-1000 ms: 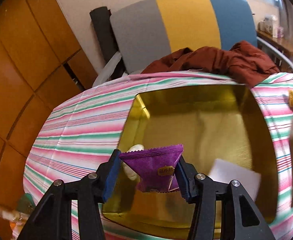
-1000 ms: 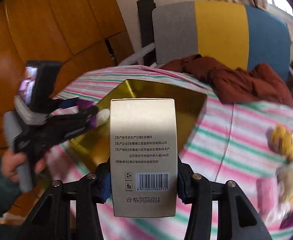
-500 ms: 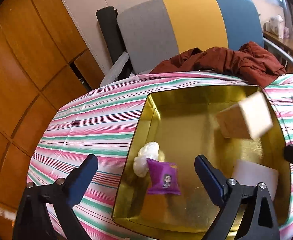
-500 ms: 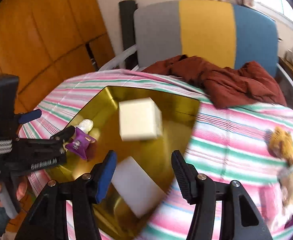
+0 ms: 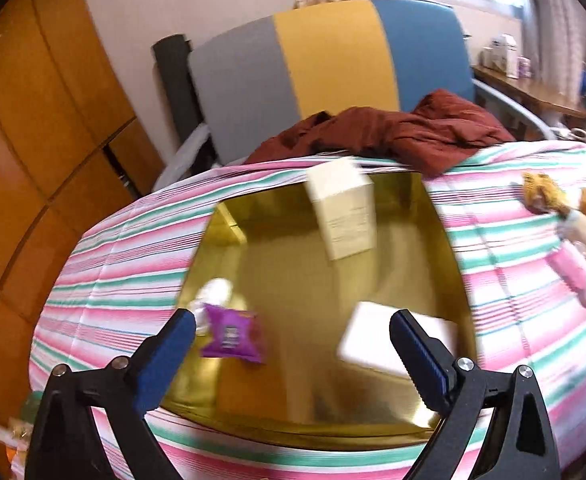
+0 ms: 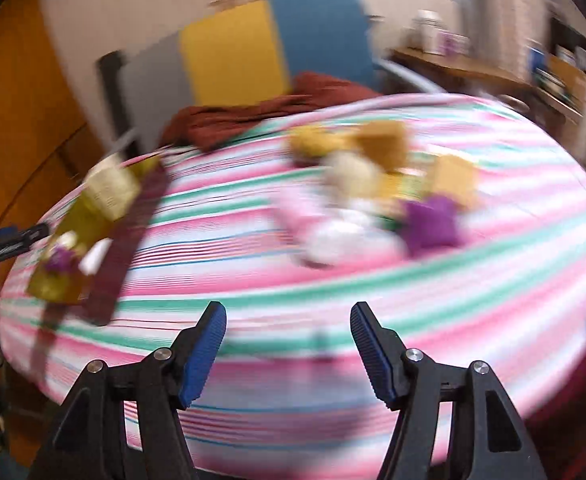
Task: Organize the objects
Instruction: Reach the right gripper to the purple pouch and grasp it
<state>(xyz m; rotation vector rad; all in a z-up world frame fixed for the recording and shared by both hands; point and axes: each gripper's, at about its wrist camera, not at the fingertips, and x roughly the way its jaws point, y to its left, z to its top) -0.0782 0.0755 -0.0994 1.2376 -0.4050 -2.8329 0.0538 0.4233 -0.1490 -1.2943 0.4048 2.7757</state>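
**Light, crinkly packets next: take them across the middle**

The things left for you to sort are lying in a loose heap (image 6: 373,196) on the striped cover, well apart from the gold tray (image 5: 373,392). In the blurred right wrist view you are looking at a purple packet (image 6: 433,224), a pink packet (image 6: 297,208), a small tan box (image 6: 453,178) and some yellowish pieces, all touching or overlapping; exactly what each is cannot be told. They look light and small. The packets are likely soft and slippery film, so you are better off pinching one across its filled middle than by a sealed edge, and the box across its flat sides, where it will stay stiff.

Already in the tray are a purple sachet (image 5: 233,336), a small white lump (image 5: 215,292) touching it, a flat white block (image 5: 393,340) and a cream box (image 5: 345,216) toward the far rim, blurred and tilted.

Your right tongs (image 6: 289,340) are pointing down at bare cover short of the heap, jaws partly apart and just having been opening, with nothing between them. Your left tongs (image 5: 293,344) are hanging over the near side of the tray, jaws spread wide and empty, the sachet lying below, clear of the left pad.

The surface looks like a padded bed, with a dark red garment (image 5: 393,136) bunched at its far edge.
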